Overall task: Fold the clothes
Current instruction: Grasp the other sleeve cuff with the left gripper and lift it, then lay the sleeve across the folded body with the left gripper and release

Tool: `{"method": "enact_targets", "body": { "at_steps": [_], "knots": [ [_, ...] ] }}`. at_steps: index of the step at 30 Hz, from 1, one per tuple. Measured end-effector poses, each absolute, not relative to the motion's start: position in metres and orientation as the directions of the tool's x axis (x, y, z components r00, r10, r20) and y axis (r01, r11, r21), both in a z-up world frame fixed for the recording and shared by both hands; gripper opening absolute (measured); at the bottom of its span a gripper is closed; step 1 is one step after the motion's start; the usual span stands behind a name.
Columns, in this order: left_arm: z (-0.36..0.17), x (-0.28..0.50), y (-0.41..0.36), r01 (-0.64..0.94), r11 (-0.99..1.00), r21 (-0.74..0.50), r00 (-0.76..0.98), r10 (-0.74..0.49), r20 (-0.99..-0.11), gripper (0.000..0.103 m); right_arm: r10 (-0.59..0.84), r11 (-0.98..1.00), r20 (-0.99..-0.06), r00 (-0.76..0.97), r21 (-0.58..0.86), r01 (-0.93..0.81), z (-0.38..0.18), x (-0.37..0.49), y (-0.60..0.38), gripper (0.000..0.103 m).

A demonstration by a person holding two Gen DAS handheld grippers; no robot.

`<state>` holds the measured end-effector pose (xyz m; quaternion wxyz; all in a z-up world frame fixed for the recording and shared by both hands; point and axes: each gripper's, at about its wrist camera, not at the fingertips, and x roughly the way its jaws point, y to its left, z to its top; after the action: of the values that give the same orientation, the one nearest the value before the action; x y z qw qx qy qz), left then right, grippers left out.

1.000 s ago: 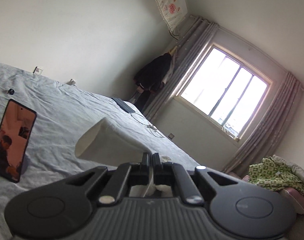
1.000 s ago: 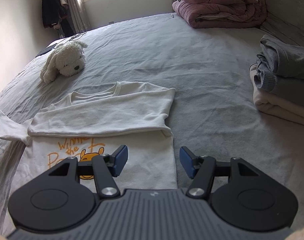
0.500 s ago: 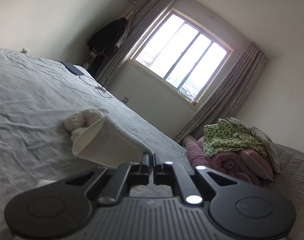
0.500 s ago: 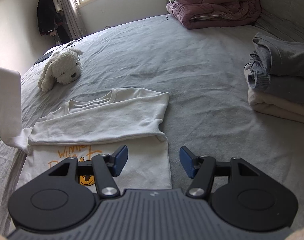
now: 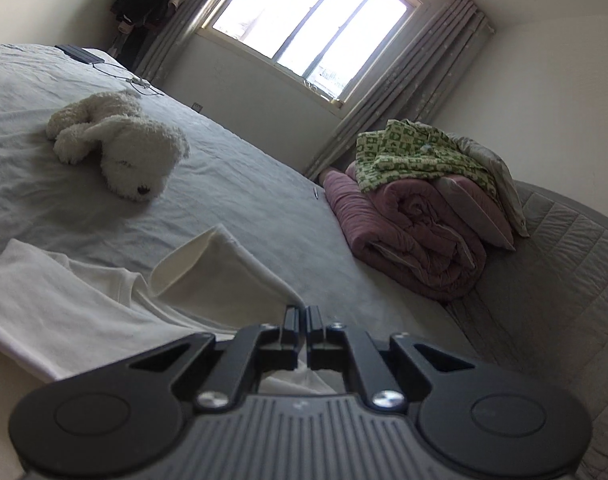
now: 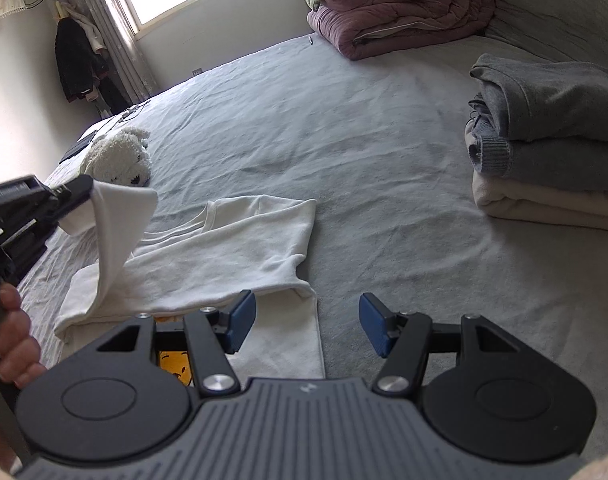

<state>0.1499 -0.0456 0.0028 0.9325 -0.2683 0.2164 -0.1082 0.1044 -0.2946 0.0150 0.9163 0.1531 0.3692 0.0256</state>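
A white sweatshirt (image 6: 232,256) with an orange print lies flat on the grey bed, one sleeve folded across its chest. My left gripper (image 5: 302,320) is shut on the cuff end of the other sleeve (image 5: 220,276), which it holds lifted above the shirt body (image 5: 56,308). From the right wrist view that left gripper (image 6: 78,192) shows at the left edge, a hand on its handle, with the sleeve (image 6: 116,232) hanging from it. My right gripper (image 6: 304,326) stands open with nothing between its blue pads, low over the shirt's right hem.
A white plush dog (image 6: 118,158) lies beyond the shirt's collar. A stack of folded grey and beige clothes (image 6: 544,152) sits at the right. Rolled purple bedding (image 6: 396,4) with a green cloth on top lies at the bed's far end. A dark device and cable (image 5: 80,54) rest near the far corner.
My left gripper has carried the lifted sleeve rightward over the shirt body, and its view swung from the phone and wall toward the plush dog and bedding. The right gripper stayed open, drifting slightly.
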Motion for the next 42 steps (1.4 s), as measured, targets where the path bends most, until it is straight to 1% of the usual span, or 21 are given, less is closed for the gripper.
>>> {"method": "enact_targets", "body": {
  "at_steps": [8, 12, 14, 19, 23, 24, 29, 30, 31, 33, 34, 36, 38, 39, 40, 41, 42],
  "knots": [
    [-0.042, 0.157, -0.076, 0.173, 0.857, -0.485, 0.75, -0.434, -0.499, 0.003, 0.165, 0.947, -0.671, 0.723, 0.313, 0.075, 0.015, 0.105, -0.297, 0.062],
    [-0.049, 0.156, -0.089, 0.248, 0.867, -0.432, 0.695, -0.47, -0.544, 0.004, 0.165, 0.947, -0.673, 0.721, 0.313, 0.076, 0.015, 0.105, -0.296, 0.062],
    [-0.051, 0.155, -0.095, 0.293, 0.863, -0.412, 0.667, -0.493, -0.558, 0.008, 0.161, 0.947, -0.674, 0.721, 0.312, 0.08, 0.014, 0.105, -0.297, 0.062],
    [-0.046, 0.146, -0.103, 0.39, 0.847, -0.36, 0.62, -0.531, -0.577, 0.025, 0.162, 0.945, -0.672, 0.722, 0.317, 0.084, 0.014, 0.106, -0.298, 0.062],
    [-0.03, 0.128, -0.091, 0.448, 0.832, -0.328, 0.592, -0.551, -0.588, 0.034, 0.166, 0.944, -0.669, 0.725, 0.319, 0.078, 0.013, 0.107, -0.294, 0.062],
    [-0.026, 0.123, -0.087, 0.457, 0.832, -0.316, 0.588, -0.549, -0.595, 0.038, 0.167, 0.944, -0.671, 0.722, 0.321, 0.08, 0.011, 0.108, -0.293, 0.062],
    [-0.007, 0.096, -0.054, 0.441, 0.877, -0.191, 0.633, -0.455, -0.626, 0.044, 0.191, 0.943, -0.681, 0.707, 0.326, 0.06, 0.003, 0.112, -0.282, 0.063],
    [-0.004, 0.091, -0.047, 0.433, 0.886, -0.167, 0.645, -0.433, -0.629, 0.048, 0.191, 0.946, -0.683, 0.705, 0.319, 0.052, 0.0, 0.112, -0.279, 0.063],
    [0.0, 0.086, -0.039, 0.424, 0.894, -0.143, 0.657, -0.412, -0.631, 0.053, 0.194, 0.948, -0.682, 0.706, 0.316, 0.045, -0.002, 0.111, -0.275, 0.063],
    [0.0, 0.081, -0.018, 0.399, 0.907, -0.137, 0.684, -0.394, -0.615, 0.059, 0.208, 0.947, -0.677, 0.706, 0.321, 0.029, -0.007, 0.11, -0.268, 0.063],
    [-0.003, 0.08, -0.006, 0.387, 0.911, -0.142, 0.698, -0.39, -0.601, 0.06, 0.23, 0.939, -0.67, 0.706, 0.343, 0.02, -0.01, 0.11, -0.265, 0.063],
    [-0.01, 0.079, 0.019, 0.356, 0.92, -0.164, 0.731, -0.384, -0.564, 0.06, 0.278, 0.919, -0.652, 0.705, 0.394, 0.001, -0.014, 0.109, -0.257, 0.063],
    [-0.019, 0.08, 0.045, 0.31, 0.926, -0.217, 0.765, -0.378, -0.52, 0.058, 0.326, 0.896, -0.632, 0.703, 0.443, -0.017, -0.018, 0.109, -0.25, 0.063],
    [-0.02, 0.085, 0.057, 0.27, 0.931, -0.246, 0.779, -0.361, -0.512, 0.057, 0.351, 0.886, -0.621, 0.7, 0.462, -0.035, -0.019, 0.111, -0.244, 0.063],
    [-0.02, 0.091, 0.064, 0.236, 0.936, -0.261, 0.792, -0.34, -0.507, 0.055, 0.373, 0.881, -0.611, 0.698, 0.468, -0.061, -0.019, 0.114, -0.236, 0.062],
    [-0.018, 0.097, 0.072, 0.205, 0.938, -0.279, 0.815, -0.321, -0.482, 0.055, 0.392, 0.878, -0.601, 0.697, 0.47, -0.089, -0.019, 0.118, -0.228, 0.059],
    [-0.019, 0.101, 0.077, 0.188, 0.936, -0.297, 0.826, -0.315, -0.468, 0.054, 0.401, 0.881, -0.593, 0.699, 0.46, -0.115, -0.019, 0.121, -0.22, 0.058]
  ]
}}
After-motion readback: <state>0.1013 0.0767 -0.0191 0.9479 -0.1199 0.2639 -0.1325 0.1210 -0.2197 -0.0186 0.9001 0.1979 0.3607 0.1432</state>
